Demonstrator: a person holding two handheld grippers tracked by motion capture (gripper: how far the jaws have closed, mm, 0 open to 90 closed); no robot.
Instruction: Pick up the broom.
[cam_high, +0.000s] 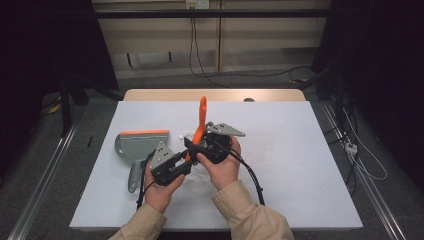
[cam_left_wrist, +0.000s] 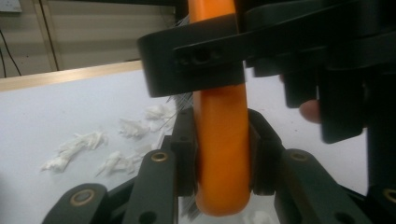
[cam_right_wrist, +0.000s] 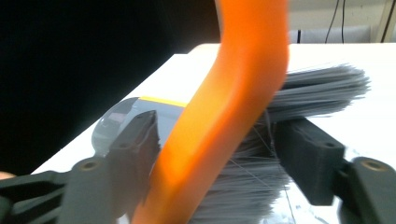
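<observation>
An orange-handled brush (cam_high: 202, 112) with grey bristles (cam_right_wrist: 322, 88) stands tilted over the middle of the white table (cam_high: 300, 165). My left gripper (cam_left_wrist: 222, 154) is shut on the lower part of its orange handle (cam_left_wrist: 222, 135), both pads pressing its sides. In the high view this gripper (cam_high: 188, 156) comes in from the lower left. My right gripper (cam_right_wrist: 224, 154) straddles the brush from the right. One pad is close beside the handle (cam_right_wrist: 233, 93) and the other rests in the bristles, apart from the handle. One of its fingers (cam_left_wrist: 196, 60) crosses in front of the handle higher up.
A grey dustpan (cam_high: 140, 145) with an orange lip lies flat at the left, also seen behind the brush in the right gripper view (cam_right_wrist: 121, 116). White paper scraps (cam_left_wrist: 79, 144) are scattered on the table near the brush. Cables trail from both grippers toward the near edge.
</observation>
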